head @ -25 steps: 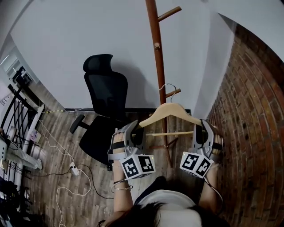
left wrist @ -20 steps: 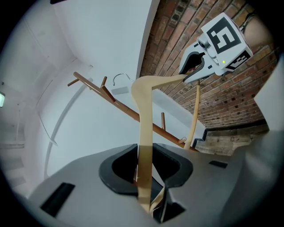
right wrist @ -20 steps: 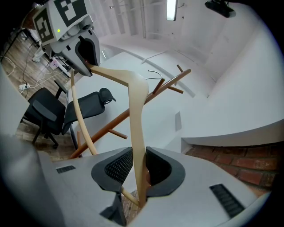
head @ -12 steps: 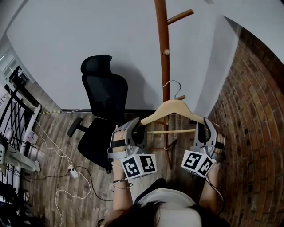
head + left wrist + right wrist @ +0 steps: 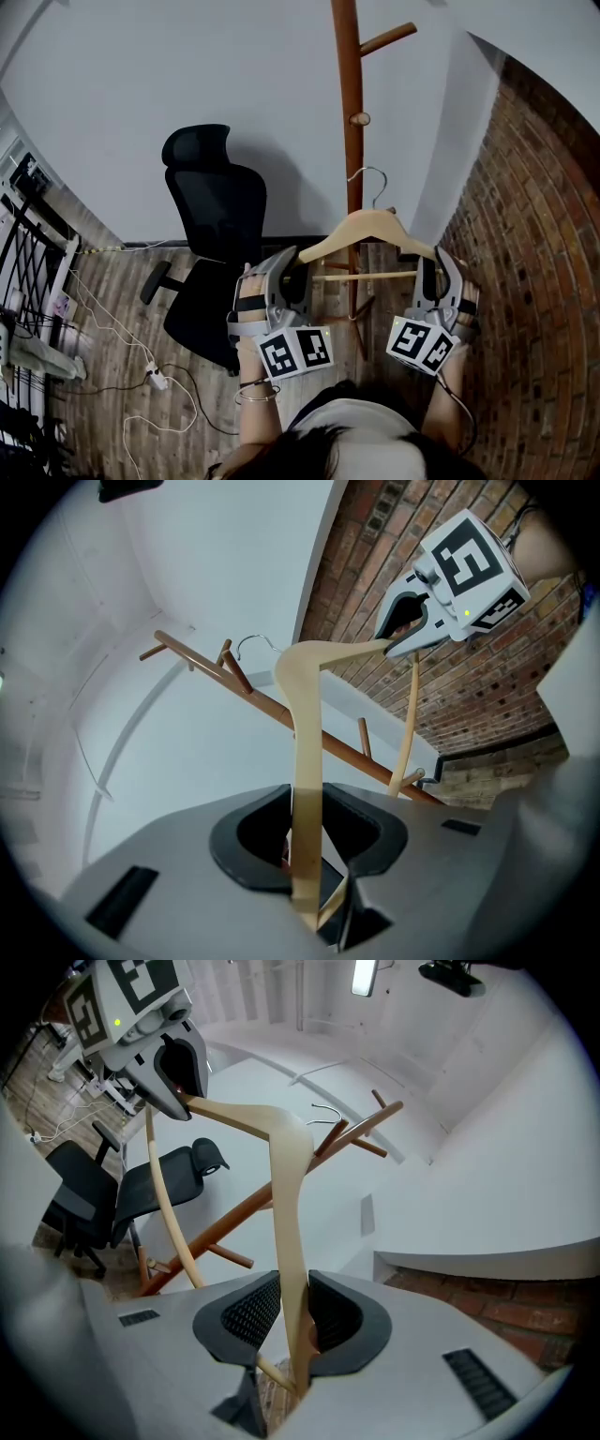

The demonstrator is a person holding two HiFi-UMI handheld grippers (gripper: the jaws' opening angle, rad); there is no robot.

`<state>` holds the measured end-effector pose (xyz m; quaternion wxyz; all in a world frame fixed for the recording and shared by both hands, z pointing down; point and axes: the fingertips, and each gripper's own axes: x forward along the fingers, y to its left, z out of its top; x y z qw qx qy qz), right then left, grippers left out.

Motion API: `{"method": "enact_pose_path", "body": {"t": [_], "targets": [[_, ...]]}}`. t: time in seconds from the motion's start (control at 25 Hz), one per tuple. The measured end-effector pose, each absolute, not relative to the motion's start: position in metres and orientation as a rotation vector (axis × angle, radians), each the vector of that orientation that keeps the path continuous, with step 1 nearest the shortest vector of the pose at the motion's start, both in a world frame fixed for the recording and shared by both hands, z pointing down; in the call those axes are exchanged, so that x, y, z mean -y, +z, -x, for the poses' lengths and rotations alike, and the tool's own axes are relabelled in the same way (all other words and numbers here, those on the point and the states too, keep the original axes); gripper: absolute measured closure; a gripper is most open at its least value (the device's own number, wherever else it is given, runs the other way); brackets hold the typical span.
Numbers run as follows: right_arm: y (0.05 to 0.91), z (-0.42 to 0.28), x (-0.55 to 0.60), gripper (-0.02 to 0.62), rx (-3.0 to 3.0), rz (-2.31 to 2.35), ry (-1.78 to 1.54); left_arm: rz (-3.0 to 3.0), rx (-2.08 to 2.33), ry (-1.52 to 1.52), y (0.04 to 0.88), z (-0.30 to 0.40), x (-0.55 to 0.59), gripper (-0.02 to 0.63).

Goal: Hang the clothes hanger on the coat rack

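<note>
A pale wooden clothes hanger [image 5: 370, 228] with a wire hook [image 5: 373, 178] is held level in front of the brown wooden coat rack [image 5: 352, 94]. My left gripper [image 5: 298, 274] is shut on the hanger's left arm end [image 5: 302, 752]. My right gripper [image 5: 433, 277] is shut on its right arm end [image 5: 286, 1194]. The hook sits just right of the pole, below a round knob [image 5: 359, 119] and beside a short lower peg [image 5: 384, 211]; it rests on nothing. A longer peg [image 5: 386, 39] sticks out higher up.
A black office chair [image 5: 211, 216] stands left of the rack. A brick wall [image 5: 534, 234] runs along the right, a white wall lies behind. Cables and a power strip [image 5: 155, 375] lie on the wooden floor, and a metal shelf [image 5: 23, 244] stands at far left.
Both grippers have carried the hanger a little upward and closer to the coat rack pole; the hook now sits higher along the pole. The grip on both ends is unchanged.
</note>
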<state>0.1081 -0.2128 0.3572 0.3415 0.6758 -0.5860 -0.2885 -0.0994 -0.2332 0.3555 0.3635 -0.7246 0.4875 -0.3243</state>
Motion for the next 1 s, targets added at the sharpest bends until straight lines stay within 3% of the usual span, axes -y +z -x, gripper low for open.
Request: {"method": "enact_pose_path", "body": {"t": [1.0], "targets": [[0.314,-0.107,0.256,0.489,1.611,-1.762,-0.861,1.778,-1.335,-0.788,0.311,0.101,0.258,0.502]]}}
